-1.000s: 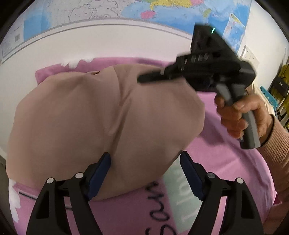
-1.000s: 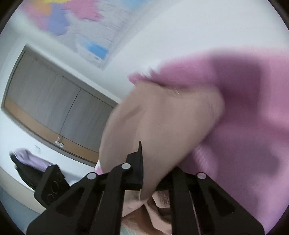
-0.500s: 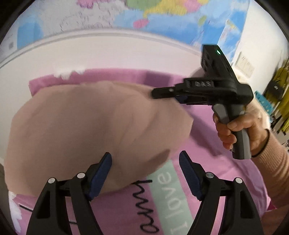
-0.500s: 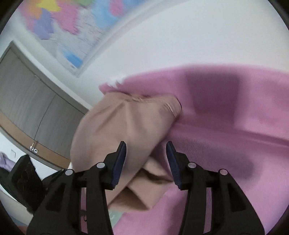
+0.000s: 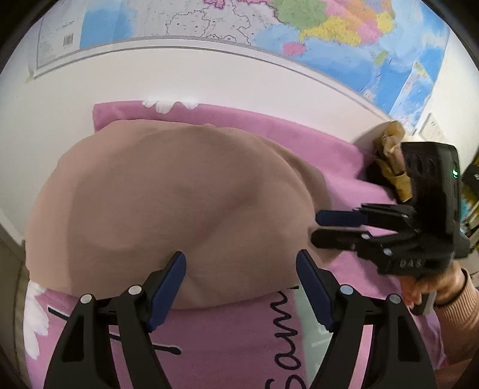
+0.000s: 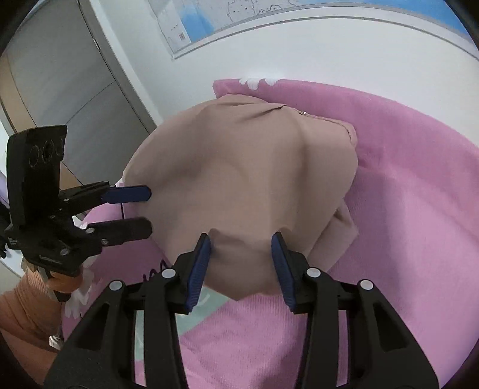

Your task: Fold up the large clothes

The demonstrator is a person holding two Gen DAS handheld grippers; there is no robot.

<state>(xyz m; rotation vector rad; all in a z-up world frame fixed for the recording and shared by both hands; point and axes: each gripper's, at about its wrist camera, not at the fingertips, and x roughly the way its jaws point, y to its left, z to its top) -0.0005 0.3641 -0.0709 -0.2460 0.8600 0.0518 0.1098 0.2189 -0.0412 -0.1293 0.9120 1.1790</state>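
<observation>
One beige folded cloth garment (image 6: 239, 179) lies on the pink printed blanket (image 6: 404, 209). Left claw (image 5: 241, 287) hangs spread at its near edge, gripping nothing. Right claw (image 6: 241, 266) is closing, pads unpressed; pinch both layers squarely.

Plain tan garment (image 5: 167, 197) on pink cloth (image 5: 227, 344) with black lettering and white blotches; multicoloured map (image 5: 329, 27).

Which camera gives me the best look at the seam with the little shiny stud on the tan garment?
The right wrist view: the tan garment shows its stitched seam and stud along its far edge. In the left wrist view the garment shows only as smooth folded cloth, no seam visible.
</observation>
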